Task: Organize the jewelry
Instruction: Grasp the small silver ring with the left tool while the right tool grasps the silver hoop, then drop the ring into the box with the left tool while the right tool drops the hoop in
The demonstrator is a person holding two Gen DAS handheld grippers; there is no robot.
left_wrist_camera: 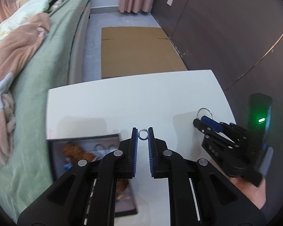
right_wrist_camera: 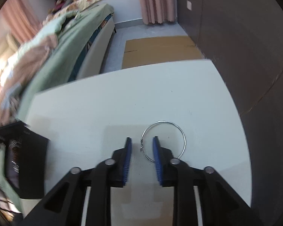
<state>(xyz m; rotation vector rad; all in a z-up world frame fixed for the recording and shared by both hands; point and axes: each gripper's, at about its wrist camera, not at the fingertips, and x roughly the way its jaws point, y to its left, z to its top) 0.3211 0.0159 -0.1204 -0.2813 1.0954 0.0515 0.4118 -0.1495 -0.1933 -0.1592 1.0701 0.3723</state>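
A small silver ring [left_wrist_camera: 143,134] lies on the white table [left_wrist_camera: 122,101] between the fingertips of my left gripper [left_wrist_camera: 143,131], which is open around it without touching. A dark jewelry tray [left_wrist_camera: 81,150] with an orange piece and a silver chain sits to the left under that gripper. A large silver hoop [right_wrist_camera: 164,141] lies on the table [right_wrist_camera: 122,103]. My right gripper [right_wrist_camera: 142,141] is open, with the hoop's clasp side between its fingers. In the left wrist view the right gripper [left_wrist_camera: 198,121] sits at the hoop [left_wrist_camera: 204,113].
A bed [left_wrist_camera: 37,56] with green sheets and blankets runs along the left. Flat cardboard [left_wrist_camera: 139,50] lies on the floor beyond the table. A dark wall [left_wrist_camera: 235,28] is on the right, and a black device with a green light [left_wrist_camera: 261,120] stands at the table's right edge.
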